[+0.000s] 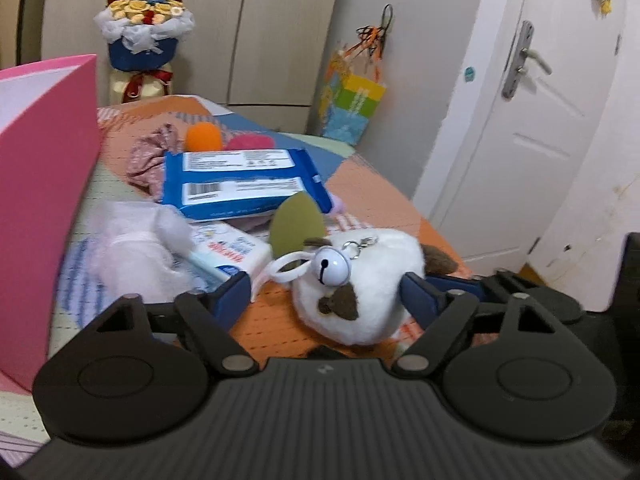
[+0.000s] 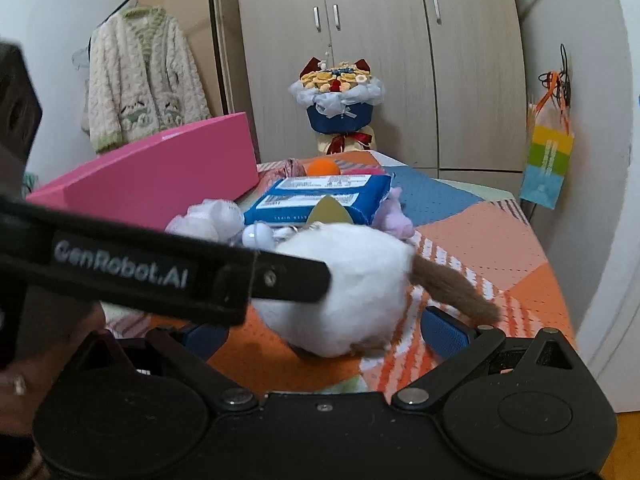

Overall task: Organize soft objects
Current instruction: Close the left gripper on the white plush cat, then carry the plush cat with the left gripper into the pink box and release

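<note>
A white plush toy with brown patches, a white bell and a ring lies on the patchwork table cover. My left gripper is open, its blue pads on either side of the plush, apart from it. In the right wrist view the same plush lies between the pads of my open right gripper. The left gripper's black finger crosses in front of the plush. Behind lie a blue wipes pack, a white tissue pack, a pink mesh puff, an olive sponge and an orange ball.
An open pink box stands at the left, also in the right wrist view. A flower bouquet stands at the back before wardrobe doors. A coloured paper bag hangs at the right. A white door is right of the table.
</note>
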`<action>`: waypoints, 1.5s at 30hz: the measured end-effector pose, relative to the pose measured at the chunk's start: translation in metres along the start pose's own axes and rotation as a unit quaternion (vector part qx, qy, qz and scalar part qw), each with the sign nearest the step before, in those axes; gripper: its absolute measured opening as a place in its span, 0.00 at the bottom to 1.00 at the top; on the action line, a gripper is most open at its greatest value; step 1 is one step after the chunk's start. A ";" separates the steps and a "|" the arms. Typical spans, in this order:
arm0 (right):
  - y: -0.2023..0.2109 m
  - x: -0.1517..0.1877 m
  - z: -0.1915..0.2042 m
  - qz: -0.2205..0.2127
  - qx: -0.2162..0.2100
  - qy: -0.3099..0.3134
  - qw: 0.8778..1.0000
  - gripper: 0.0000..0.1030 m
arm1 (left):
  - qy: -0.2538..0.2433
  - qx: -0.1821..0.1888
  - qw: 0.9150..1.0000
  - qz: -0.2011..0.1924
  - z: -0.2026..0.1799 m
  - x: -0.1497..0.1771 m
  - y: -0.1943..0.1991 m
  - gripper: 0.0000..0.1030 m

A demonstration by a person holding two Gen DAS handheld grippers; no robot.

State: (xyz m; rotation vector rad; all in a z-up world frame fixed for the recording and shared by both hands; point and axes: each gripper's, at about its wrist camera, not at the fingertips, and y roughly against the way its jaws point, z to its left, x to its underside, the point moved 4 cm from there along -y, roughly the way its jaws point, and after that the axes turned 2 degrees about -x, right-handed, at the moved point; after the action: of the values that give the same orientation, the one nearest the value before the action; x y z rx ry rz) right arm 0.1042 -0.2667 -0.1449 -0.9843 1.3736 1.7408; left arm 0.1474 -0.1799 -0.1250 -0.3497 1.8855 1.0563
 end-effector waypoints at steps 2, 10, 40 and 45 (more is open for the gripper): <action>-0.004 -0.002 0.000 -0.007 -0.001 0.002 1.000 0.97 | -0.007 0.004 1.000 -0.004 -0.003 0.000 0.000 0.73; -0.003 0.001 0.003 -0.021 0.031 0.004 0.999 0.79 | -0.022 0.020 1.000 0.006 -0.014 0.005 -0.001 0.59; 0.056 0.005 0.081 0.056 0.002 0.016 0.998 0.78 | 0.019 0.018 0.996 0.090 -0.006 0.029 0.093 0.58; 0.065 0.002 0.112 0.082 -0.006 0.040 0.996 0.78 | 0.037 0.020 0.993 0.111 0.008 0.033 0.120 0.58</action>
State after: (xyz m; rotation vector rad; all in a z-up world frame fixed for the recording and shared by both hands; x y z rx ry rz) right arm 0.0309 -0.1690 -0.1011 -0.9795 1.5338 1.8492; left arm 0.0611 -0.0966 -0.0911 -0.1608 2.0449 1.1626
